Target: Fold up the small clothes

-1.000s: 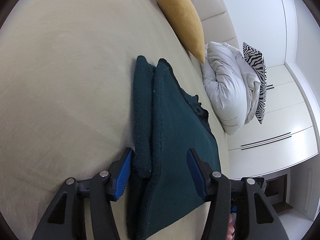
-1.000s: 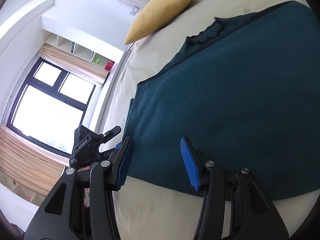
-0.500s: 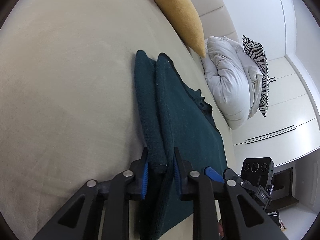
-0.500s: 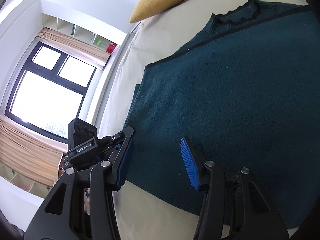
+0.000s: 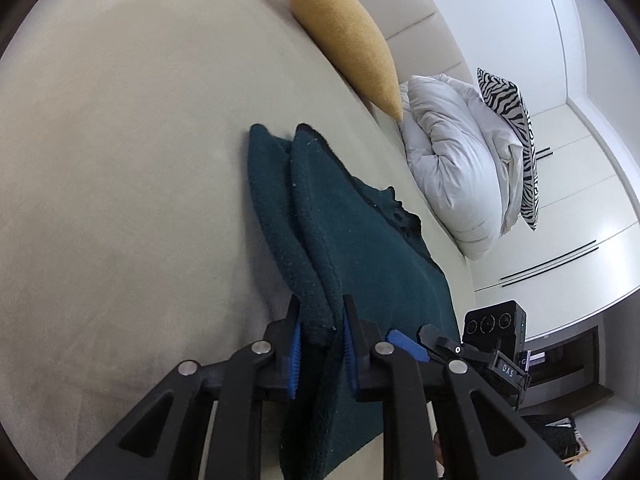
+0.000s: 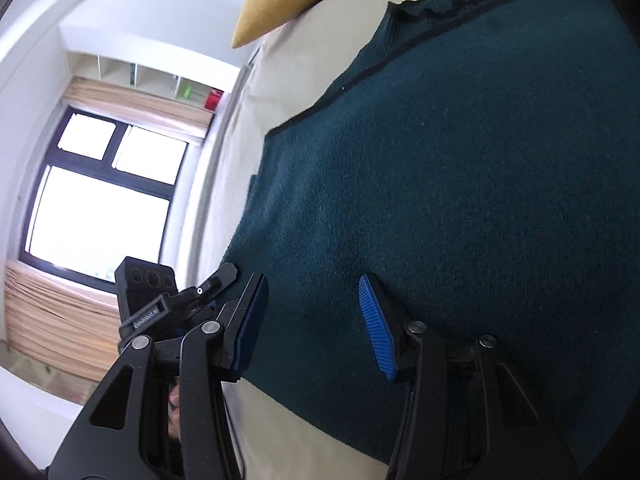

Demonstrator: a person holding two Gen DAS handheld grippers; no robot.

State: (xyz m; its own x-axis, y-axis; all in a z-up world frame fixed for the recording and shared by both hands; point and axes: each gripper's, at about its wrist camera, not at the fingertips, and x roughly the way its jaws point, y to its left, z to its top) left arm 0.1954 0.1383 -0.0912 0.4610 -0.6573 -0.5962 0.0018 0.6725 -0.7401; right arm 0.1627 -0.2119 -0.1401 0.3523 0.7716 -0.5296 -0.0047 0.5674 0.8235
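Note:
A dark teal knit sweater (image 5: 360, 248) lies flat on the beige bed (image 5: 120, 160), its left side doubled into a thick ridge. My left gripper (image 5: 320, 316) is closing on that ridge near the hem, and its blue pads press the fabric from both sides. In the right wrist view the sweater (image 6: 440, 160) fills most of the frame, collar at the top. My right gripper (image 6: 312, 284) stands open low over the hem, the cloth beneath it and nothing pinched. The left gripper (image 6: 180, 300) shows just to its left.
A yellow pillow (image 5: 344, 36) leans on the headboard; a bunched white duvet (image 5: 452, 160) and a zebra pillow (image 5: 508, 120) lie to the right. White wardrobes stand beyond. A window (image 6: 100, 200) with curtains is off the bed's side.
My left gripper went from wide open around the folded edge to clamped on it. My right gripper moved in lower over the hem, closer to the left one, still open.

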